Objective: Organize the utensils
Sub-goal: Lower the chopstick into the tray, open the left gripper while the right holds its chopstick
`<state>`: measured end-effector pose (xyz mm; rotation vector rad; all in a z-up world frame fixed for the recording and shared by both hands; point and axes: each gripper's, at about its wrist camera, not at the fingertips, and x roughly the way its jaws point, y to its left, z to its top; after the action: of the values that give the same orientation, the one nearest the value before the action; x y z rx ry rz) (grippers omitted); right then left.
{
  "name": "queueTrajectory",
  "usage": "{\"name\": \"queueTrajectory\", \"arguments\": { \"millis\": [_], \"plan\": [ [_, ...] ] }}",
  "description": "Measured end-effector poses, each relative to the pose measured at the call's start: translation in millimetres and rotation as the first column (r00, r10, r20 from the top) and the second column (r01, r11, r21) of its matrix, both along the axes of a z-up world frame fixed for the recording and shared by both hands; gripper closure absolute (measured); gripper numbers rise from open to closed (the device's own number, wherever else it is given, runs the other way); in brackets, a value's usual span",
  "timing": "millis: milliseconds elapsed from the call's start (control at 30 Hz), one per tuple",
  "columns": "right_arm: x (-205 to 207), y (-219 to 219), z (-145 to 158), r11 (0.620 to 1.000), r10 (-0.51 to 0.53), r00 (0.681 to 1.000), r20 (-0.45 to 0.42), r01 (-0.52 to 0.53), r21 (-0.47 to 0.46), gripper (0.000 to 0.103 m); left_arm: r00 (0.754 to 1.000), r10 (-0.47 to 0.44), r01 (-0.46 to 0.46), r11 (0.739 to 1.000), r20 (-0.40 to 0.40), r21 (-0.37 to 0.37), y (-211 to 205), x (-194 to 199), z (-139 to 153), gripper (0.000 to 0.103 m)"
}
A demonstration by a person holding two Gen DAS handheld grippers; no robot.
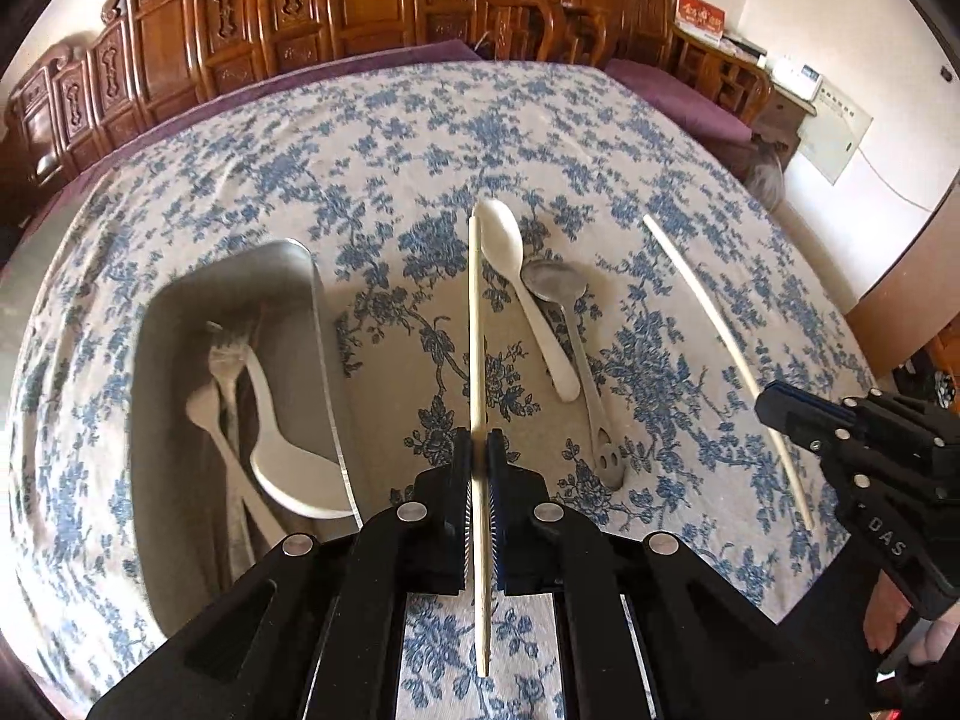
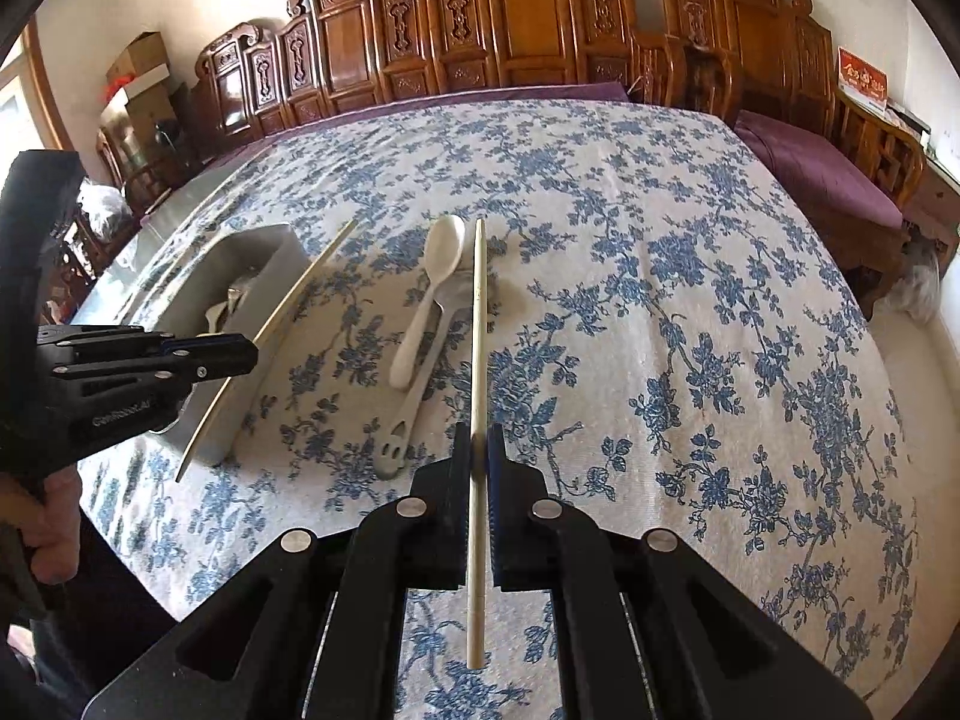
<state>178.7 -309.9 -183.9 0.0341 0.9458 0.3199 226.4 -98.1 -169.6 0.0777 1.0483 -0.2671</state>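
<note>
The left gripper [image 1: 478, 456] has its fingers clamped on 1 pale chopstick [image 1: 477, 324], held above the floral-clothed counter [image 1: 420, 138]. The right gripper [image 2: 478, 450] pinches the second chopstick [image 2: 478, 330] the same way. Left of them sits a metal tray [image 1: 318, 312] holding forks and white spoons (handles overlapping). On the cloth between the grippers lie a white spoon [image 1: 522, 288] and a steel spoon [image 1: 561, 294], touching.

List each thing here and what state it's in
left gripper: jaws shut on left chopstick
right gripper: jaws shut on right chopstick
white spoon: lying on cloth
metal spoon: lying on cloth
metal tray: holding fork and spoons
</note>
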Motion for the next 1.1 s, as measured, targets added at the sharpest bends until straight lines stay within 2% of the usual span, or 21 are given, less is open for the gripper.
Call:
{"name": "queueTrajectory", "arguments": {
  "millis": [200, 500, 1100],
  "plan": [
    [-4.0, 8.8, 11.2, 1.0, 0.005, 1.0, 0.022, -0.006, 0.014, 0.097, 0.999, 0.002, -0.001, 1.0, 0.045, -0.016, 11.2, -12.3, 23.5, 0.099],
    [-3.6, 27.8, 24.6, 0.999, 0.032, 0.999, 0.043, -0.033, 0.024, 0.097, 0.996, 0.008, -0.006, 1.0, 0.086, -0.027, 28.7, -21.4, 43.4, 0.099],
    [-5.4, 56.5, 35.1, 0.995, 0.086, 0.995, 0.055, -0.088, 0.035, 0.097, 0.997, 0.037, -0.035, 0.999, 0.072, -0.032, 75.0, -16.0, 41.0, 0.099]
  ]
}}
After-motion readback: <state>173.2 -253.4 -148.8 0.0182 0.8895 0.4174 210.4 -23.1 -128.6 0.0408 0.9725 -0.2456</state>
